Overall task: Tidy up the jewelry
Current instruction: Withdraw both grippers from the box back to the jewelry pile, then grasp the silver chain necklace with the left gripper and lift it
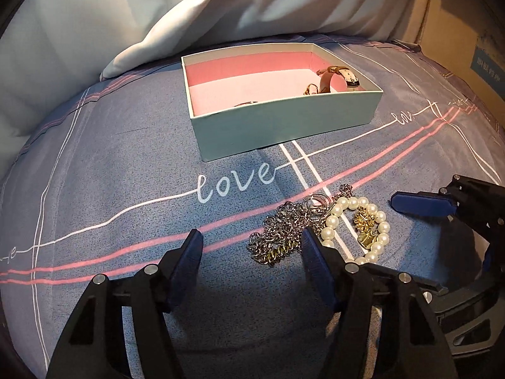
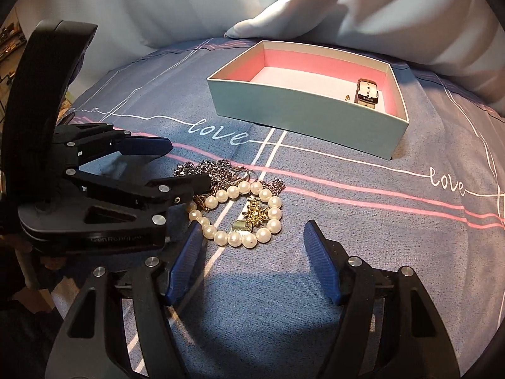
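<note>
L gripper [image 1: 252,246] fingers apart, empty, w/ chains [image 1: 277,237] just beside. R gripper [image 2: 252,240] fingers wide over pearls [image 2: 240,214]. Box [image 2: 303,117] on bed [image 1: 126,173] holds watch [image 2: 367,94].

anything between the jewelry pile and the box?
No object. Bare bedsheet with printed stripes and "love" script separates the jewelry pile from the box. Both wrist views show it, the right one most clearly.

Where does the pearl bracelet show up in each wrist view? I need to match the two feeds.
Left wrist view: pearl bracelet at lower right of centre, just right of this gripper's right finger.
Right wrist view: pearl bracelet at centre, left of the midline, above the left finger.
Shared landmark: the open box with pink lining, farther back on the bedsheet.
</note>
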`<state>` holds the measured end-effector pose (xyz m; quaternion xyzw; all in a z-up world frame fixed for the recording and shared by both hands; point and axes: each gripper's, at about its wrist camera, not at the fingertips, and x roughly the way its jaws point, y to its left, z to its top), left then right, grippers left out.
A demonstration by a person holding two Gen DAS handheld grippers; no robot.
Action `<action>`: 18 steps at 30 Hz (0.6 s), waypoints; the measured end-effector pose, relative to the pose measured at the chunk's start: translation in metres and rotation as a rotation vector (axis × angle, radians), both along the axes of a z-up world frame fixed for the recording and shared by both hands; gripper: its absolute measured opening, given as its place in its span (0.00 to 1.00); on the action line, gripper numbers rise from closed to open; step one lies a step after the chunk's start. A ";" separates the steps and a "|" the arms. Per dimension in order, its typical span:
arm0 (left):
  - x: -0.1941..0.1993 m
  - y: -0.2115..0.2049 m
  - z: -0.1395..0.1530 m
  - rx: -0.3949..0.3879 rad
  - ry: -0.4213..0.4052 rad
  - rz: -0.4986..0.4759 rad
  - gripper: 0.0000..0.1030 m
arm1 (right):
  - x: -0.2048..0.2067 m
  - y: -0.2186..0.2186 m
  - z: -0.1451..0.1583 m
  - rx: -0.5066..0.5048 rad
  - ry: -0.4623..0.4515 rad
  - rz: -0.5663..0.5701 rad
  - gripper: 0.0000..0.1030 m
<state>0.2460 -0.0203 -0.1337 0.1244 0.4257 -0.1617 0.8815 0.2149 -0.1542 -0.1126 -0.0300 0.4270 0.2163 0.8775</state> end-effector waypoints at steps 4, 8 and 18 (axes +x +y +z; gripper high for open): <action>-0.002 -0.001 0.001 -0.037 0.000 -0.036 0.21 | 0.002 0.006 0.000 -0.002 -0.005 0.011 0.65; -0.001 0.006 0.006 -0.107 0.003 -0.015 0.07 | 0.004 0.010 0.000 -0.004 -0.009 0.019 0.65; 0.000 0.017 0.032 -0.193 -0.034 0.028 0.07 | 0.003 0.013 -0.001 -0.011 -0.015 0.022 0.65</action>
